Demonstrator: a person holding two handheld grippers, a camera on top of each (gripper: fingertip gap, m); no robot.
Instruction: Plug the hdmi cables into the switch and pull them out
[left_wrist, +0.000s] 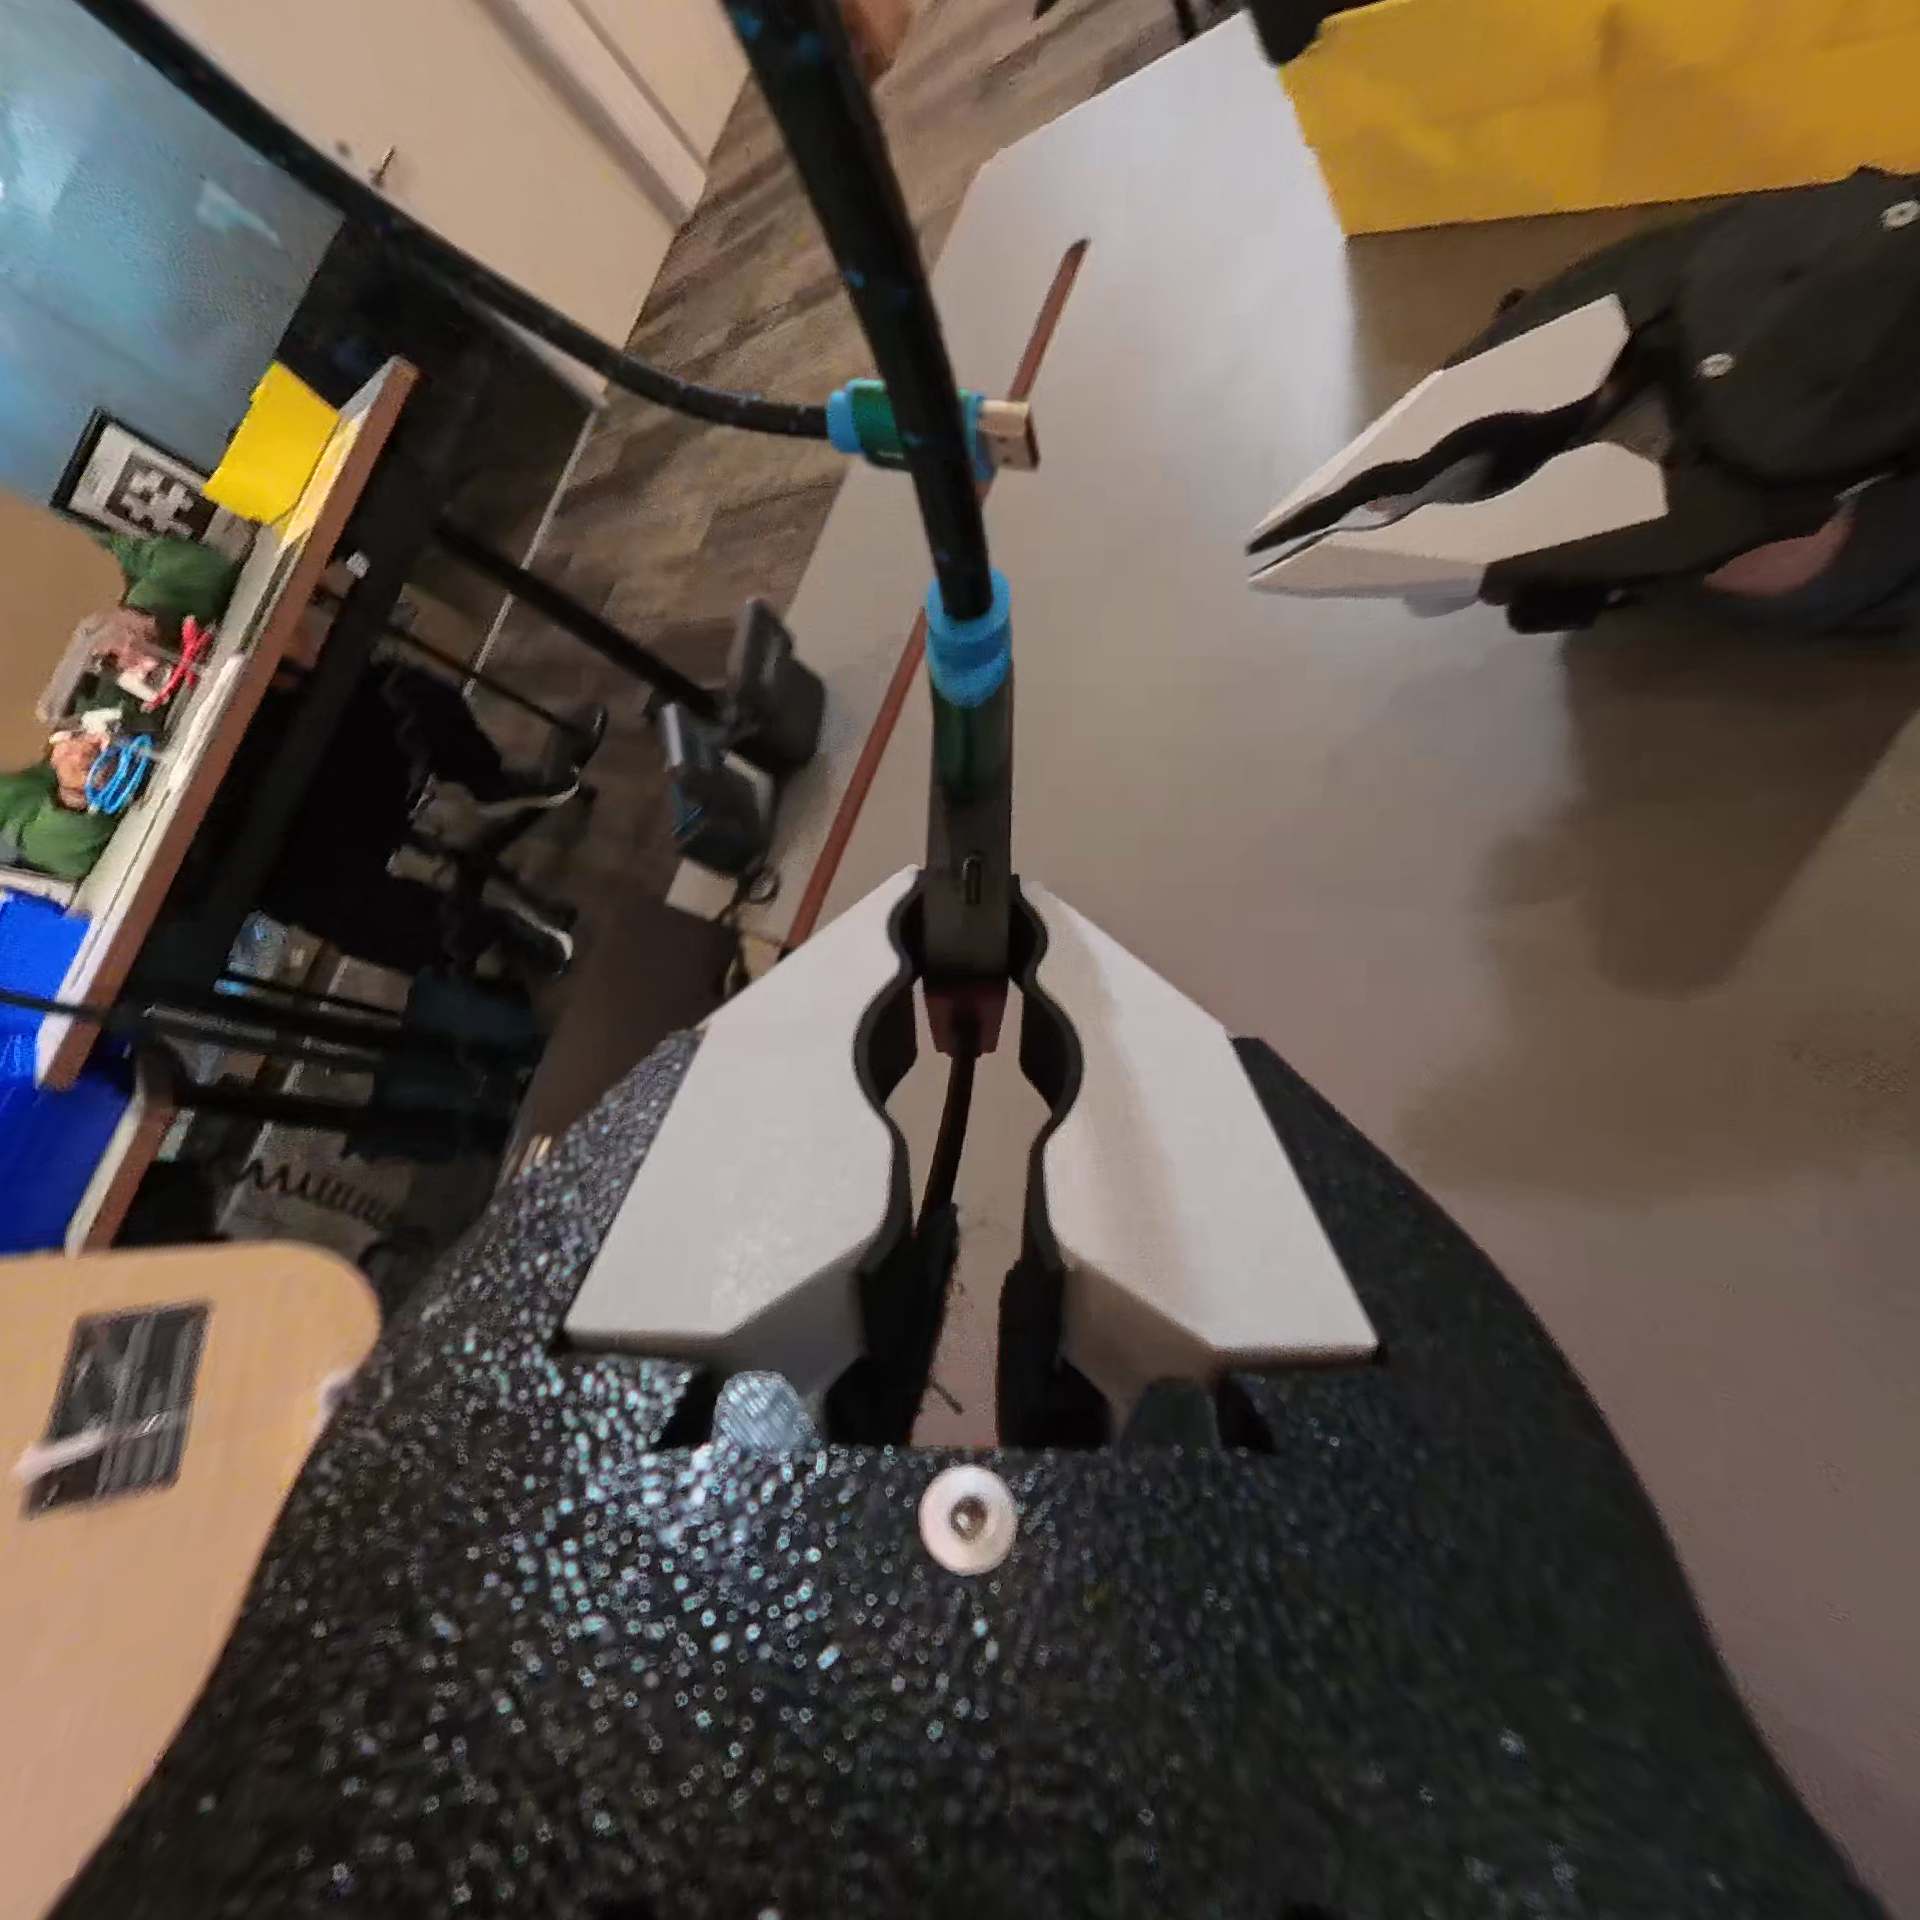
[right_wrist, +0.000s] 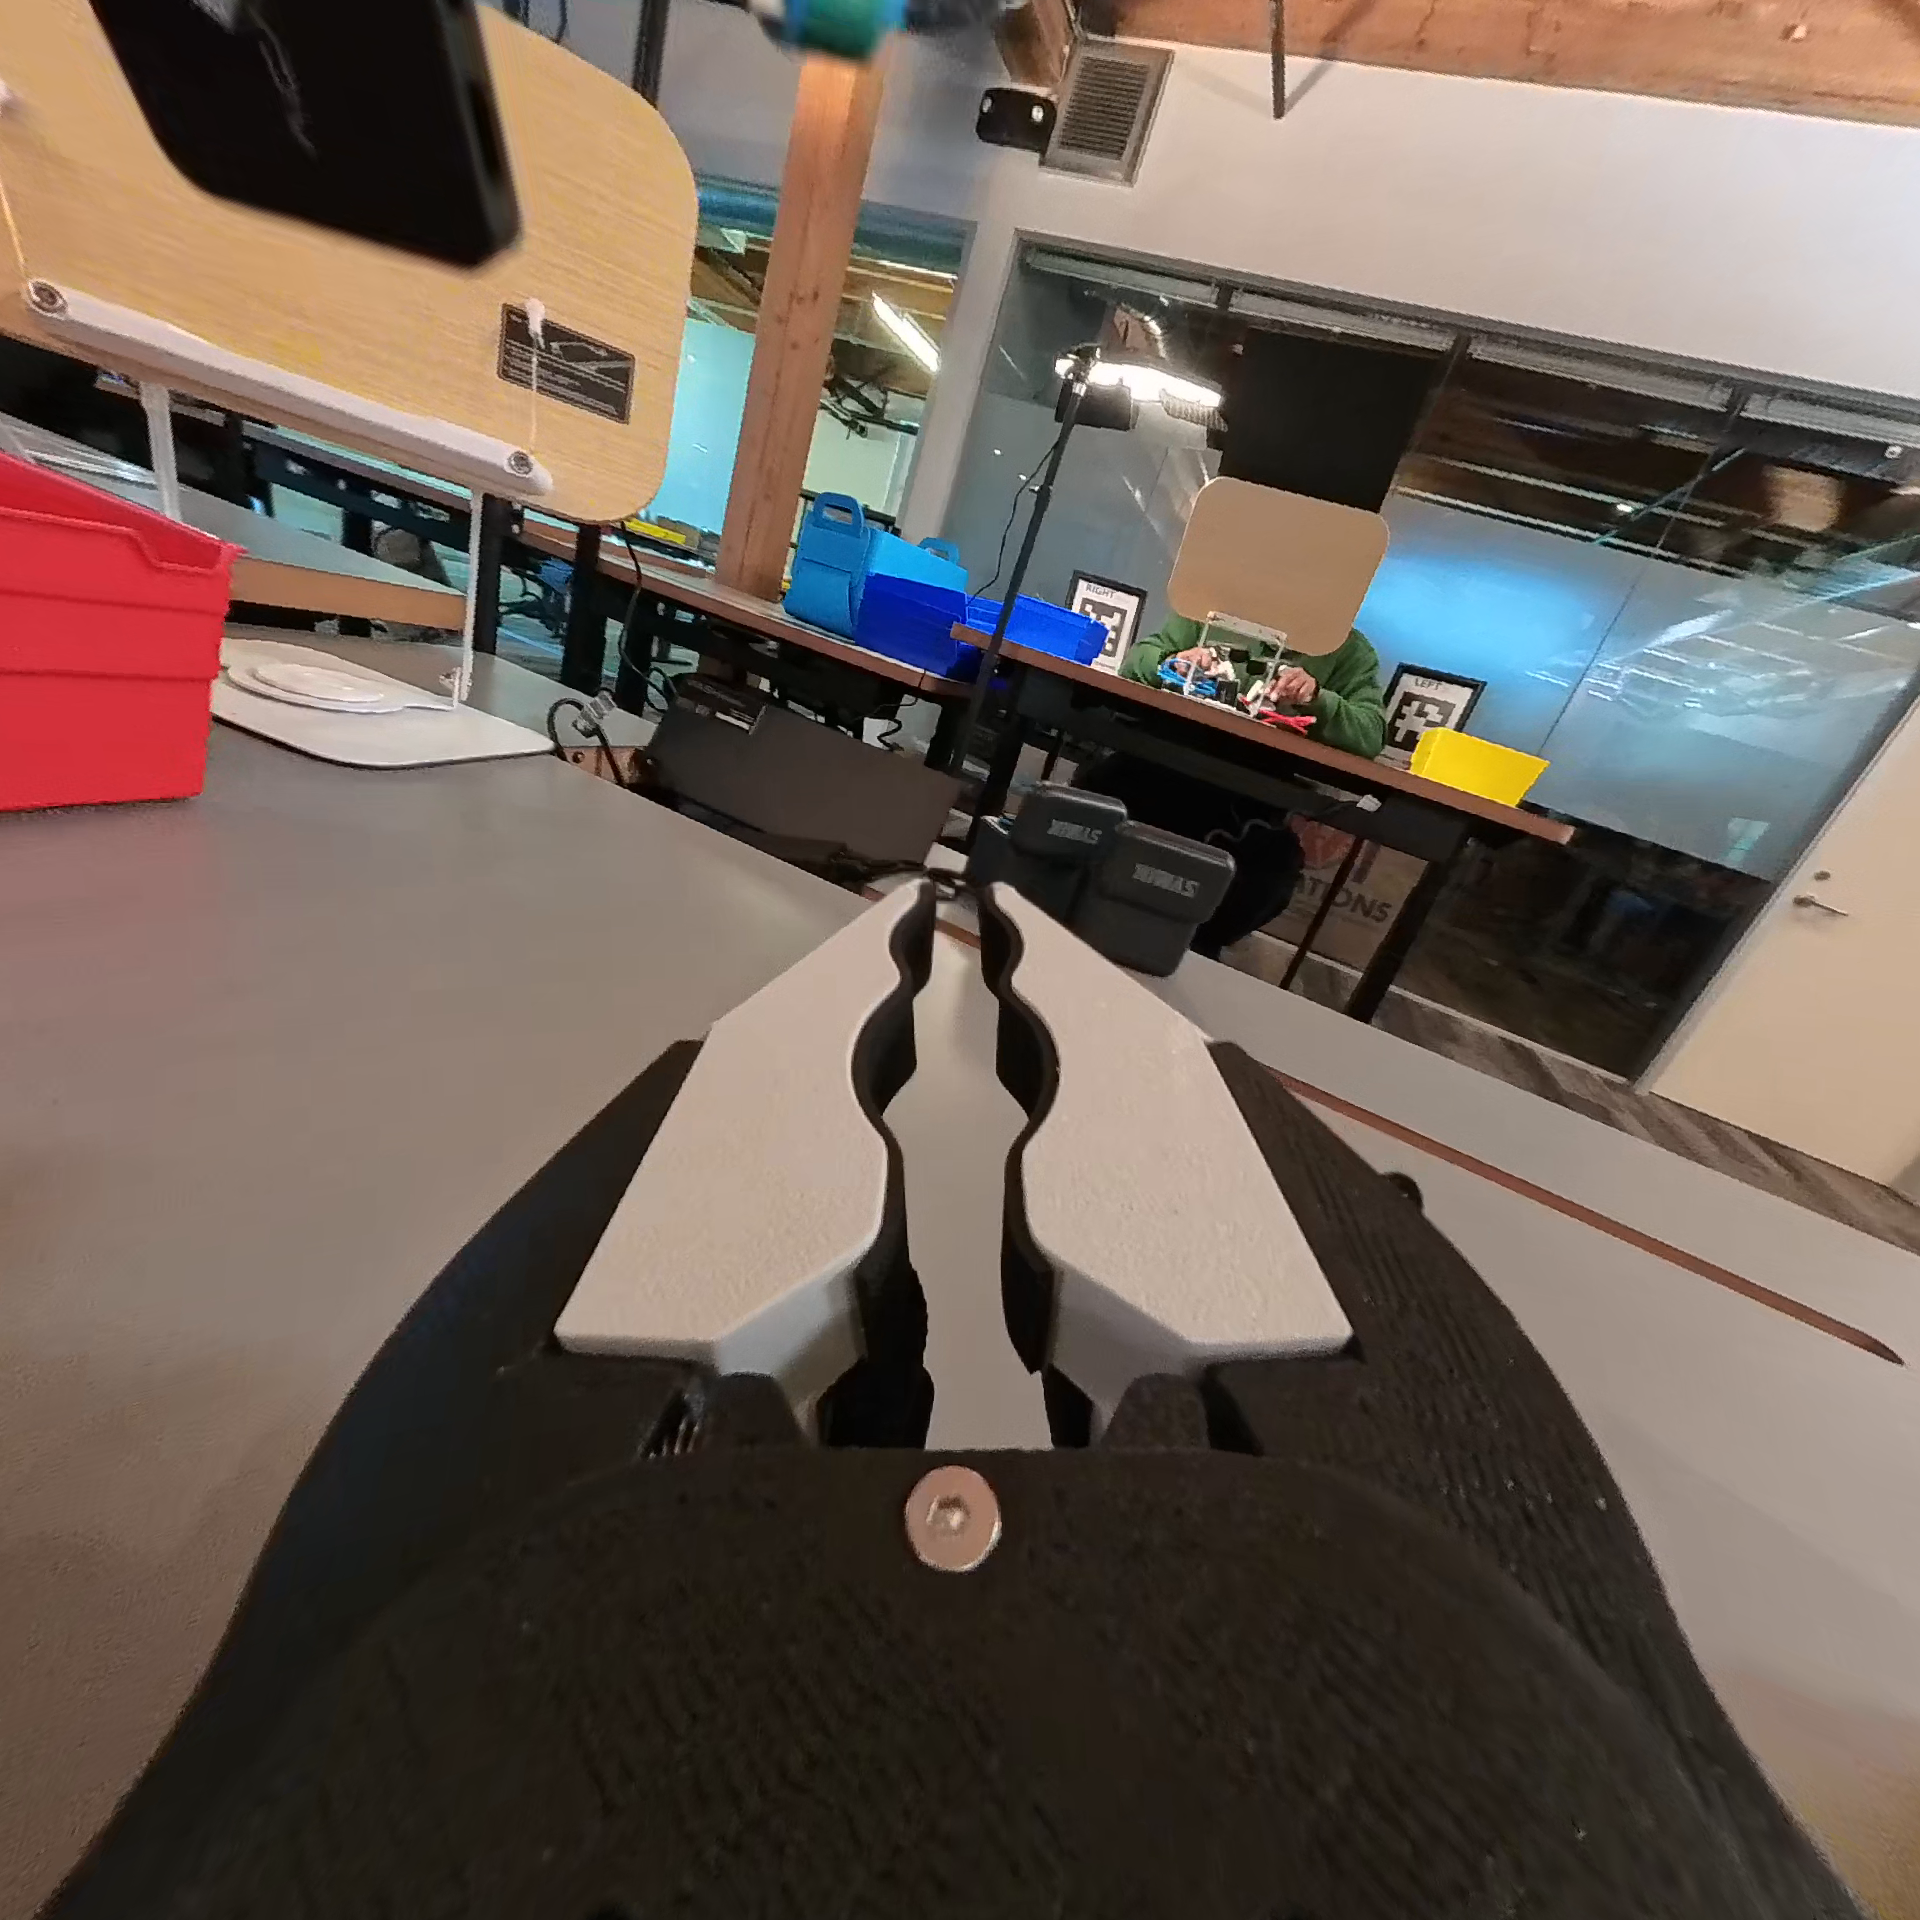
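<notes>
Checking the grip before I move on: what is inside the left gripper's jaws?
The left gripper is shut on the switch, a thin dark body with a blue-collared hdmi cable plugged into its far end. A thin dark lead runs back between the fingers; its end is hidden.

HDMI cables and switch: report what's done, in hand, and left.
Done: one black braided cable's green-and-blue plug sits in the slim grey switch.
In hand: the left gripper clamps that switch off the table.
Left: the second plug hangs free, unplugged; the right gripper is empty, nearly closed. Pulling out is still ahead.
</notes>
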